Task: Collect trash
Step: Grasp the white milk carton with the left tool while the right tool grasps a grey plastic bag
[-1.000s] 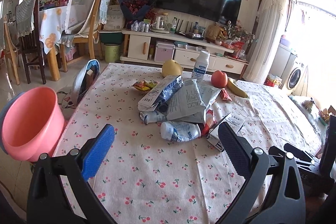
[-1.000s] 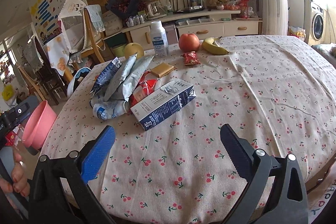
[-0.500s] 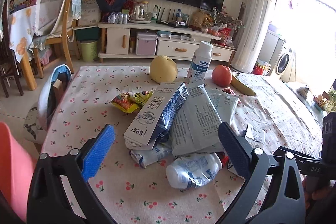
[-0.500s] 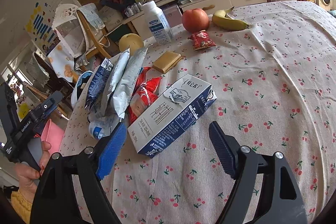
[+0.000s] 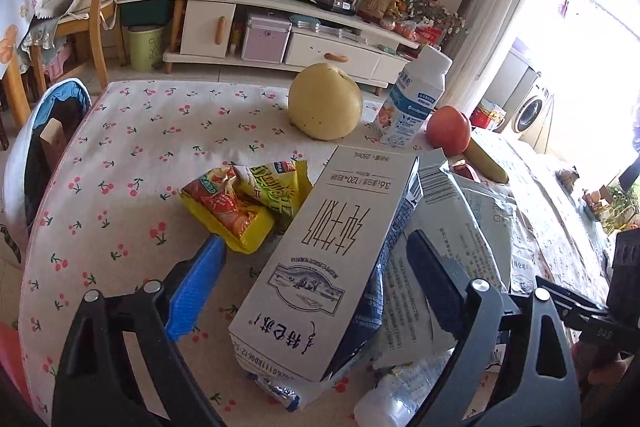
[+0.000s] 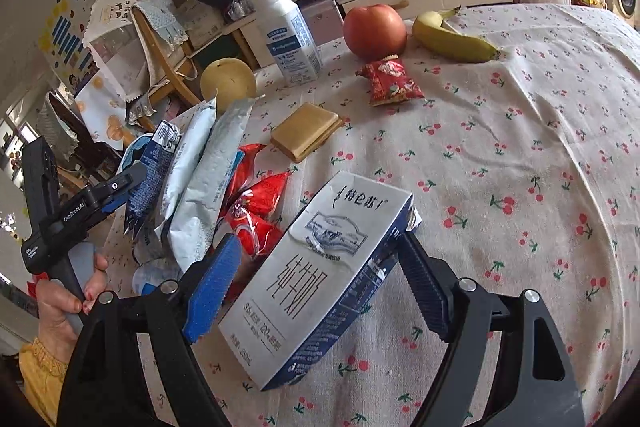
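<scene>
On the tabletop (image 6: 540, 147), pick-up step: left gripper (image 5: 316, 267) closing around one milk carton (image 5: 320, 267), pads apparently short of it; right gripper (image 6: 316, 267) open astride another carton (image 6: 320, 275). Next: squeeze, lift.

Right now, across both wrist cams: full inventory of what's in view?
milk cartons: 2, white and blue, one between each gripper's fingers
foil pouches: 2, silver, in the pile
red wrappers: at least 3, in the pile, one by the apple
yellow wrappers: 2, left of the pile
crushed bottle: 1, clear, under the pile
upright bottle: 1, white, far edge
pear: 1, yellow, beside the upright bottle
apple: 1, red
banana: 1, yellow
biscuit: 1, tan, mid-table
tablecloth: 1, cherry print
left gripper: jaws closing, carton between them
right gripper: straddles its carton
hand: holds the left gripper
</scene>
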### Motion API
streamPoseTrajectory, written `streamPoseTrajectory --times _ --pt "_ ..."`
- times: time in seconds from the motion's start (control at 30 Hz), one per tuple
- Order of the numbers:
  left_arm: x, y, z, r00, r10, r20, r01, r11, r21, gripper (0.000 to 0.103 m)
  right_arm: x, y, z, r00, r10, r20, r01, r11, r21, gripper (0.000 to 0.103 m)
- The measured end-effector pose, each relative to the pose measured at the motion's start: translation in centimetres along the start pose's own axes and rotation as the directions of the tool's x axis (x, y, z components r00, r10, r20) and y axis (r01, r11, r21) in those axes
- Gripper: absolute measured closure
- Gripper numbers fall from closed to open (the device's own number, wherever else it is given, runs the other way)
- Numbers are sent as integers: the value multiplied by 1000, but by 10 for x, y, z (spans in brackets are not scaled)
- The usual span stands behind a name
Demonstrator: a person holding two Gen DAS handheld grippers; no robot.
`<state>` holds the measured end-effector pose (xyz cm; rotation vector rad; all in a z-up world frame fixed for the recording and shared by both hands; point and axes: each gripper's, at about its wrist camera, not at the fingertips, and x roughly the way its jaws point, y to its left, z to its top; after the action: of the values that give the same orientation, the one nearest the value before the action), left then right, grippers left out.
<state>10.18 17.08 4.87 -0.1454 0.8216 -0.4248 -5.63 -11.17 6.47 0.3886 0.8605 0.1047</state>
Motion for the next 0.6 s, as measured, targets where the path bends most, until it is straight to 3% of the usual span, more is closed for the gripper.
streamPoseTrajectory --times 0.07,0.1,0.33,0.47,0.6 --pt "3 -2 -1 1000 0 -22 0 1000 -4 33 1 3 7 1000 0 30 1 1000 -20 23" --pt "5 -3 -1 999 -1 -34 0 1000 -10 36 1 6 11 999 9 41 -7 999 -33 23" --pt "4 -2 -3 999 28 -38 -30 998 -50 41 9 40 23 987 153 55 -148 984 -97 23" --pt "0 -4 -5 998 48 -42 -50 996 -67 42 12 78 26 976 211 46 -198 959 -203 33" --pt "-6 -4 -7 997 63 -39 -66 994 -90 44 31 105 23 985 170 11 -161 951 -264 38"
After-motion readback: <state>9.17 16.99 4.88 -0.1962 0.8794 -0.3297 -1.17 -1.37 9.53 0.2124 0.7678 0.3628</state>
